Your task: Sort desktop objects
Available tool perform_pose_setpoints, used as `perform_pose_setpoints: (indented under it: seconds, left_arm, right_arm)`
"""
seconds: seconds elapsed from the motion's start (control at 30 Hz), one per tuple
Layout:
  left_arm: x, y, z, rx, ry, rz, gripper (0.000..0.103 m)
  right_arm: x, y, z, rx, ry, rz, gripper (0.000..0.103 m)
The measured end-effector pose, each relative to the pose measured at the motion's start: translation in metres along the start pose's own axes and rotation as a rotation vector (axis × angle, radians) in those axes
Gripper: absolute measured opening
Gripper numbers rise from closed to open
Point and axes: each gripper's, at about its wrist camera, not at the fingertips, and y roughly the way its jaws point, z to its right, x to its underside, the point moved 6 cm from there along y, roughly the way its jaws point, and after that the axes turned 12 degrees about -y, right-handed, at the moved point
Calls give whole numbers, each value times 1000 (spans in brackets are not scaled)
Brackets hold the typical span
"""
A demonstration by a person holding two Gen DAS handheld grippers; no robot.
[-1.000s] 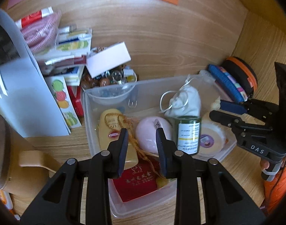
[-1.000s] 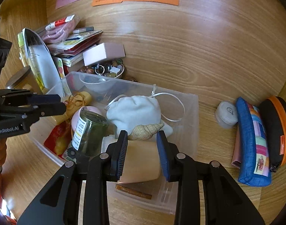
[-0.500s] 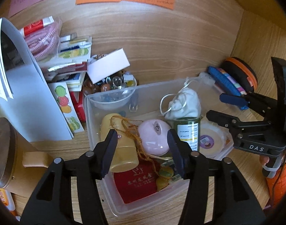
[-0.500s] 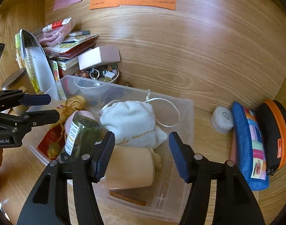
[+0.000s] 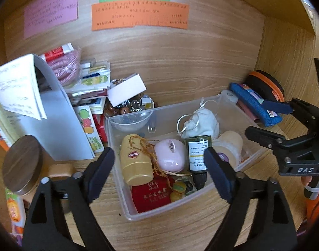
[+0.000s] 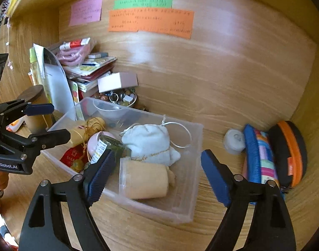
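A clear plastic bin (image 5: 201,206) (image 6: 193,179) sits on the wooden desk. It holds a yellow bottle (image 5: 135,163), a pink case (image 5: 171,156), a green jar (image 5: 197,154) (image 6: 109,148), a white drawstring pouch (image 5: 201,123) (image 6: 149,142), a beige cup lying on its side (image 6: 144,182), and a red packet (image 5: 153,194). My left gripper (image 5: 159,173) is open and empty, held above the bin's near-left side. My right gripper (image 6: 155,177) is open and empty, above the bin's near-right side. Each gripper also shows in the other's view, the right (image 5: 268,119) and the left (image 6: 52,121).
A stack of books and papers (image 5: 90,87), a white box over a bowl of beads (image 5: 128,96) and a wooden-lidded jar (image 5: 21,163) stand left. A blue pencil case (image 6: 260,156), an orange-black pouch (image 6: 289,152) and a small white container (image 6: 233,141) lie right. Sticky notes (image 6: 149,21) hang on the back wall.
Both grippers have opened wide and pulled back and up from the bin. The shell that lay by the right gripper's fingers is no longer visible.
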Motion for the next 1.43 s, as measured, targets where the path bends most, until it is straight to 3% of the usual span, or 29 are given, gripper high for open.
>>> perform_pose_setpoints:
  seconds: [0.47, 0.6, 0.77, 1.07, 1.43]
  left_arm:
    - [13, -55, 4, -72, -27, 106, 100]
    - [23, -68, 5, -79, -51, 126, 102]
    - [34, -80, 6, -100, -88, 158, 102]
    - [44, -99, 11, -110, -93, 226, 102]
    - [49, -100, 20, -75, -62, 240, 102]
  right_arm:
    - [7, -71, -10, 107, -30, 96, 86]
    - [11, -87, -14, 145, -18, 128, 102]
    - [20, -107, -25, 193, -19, 177, 103]
    - [34, -122, -33, 178, 44, 212, 103]
    - [52, -107, -20, 155, 141, 157, 103]
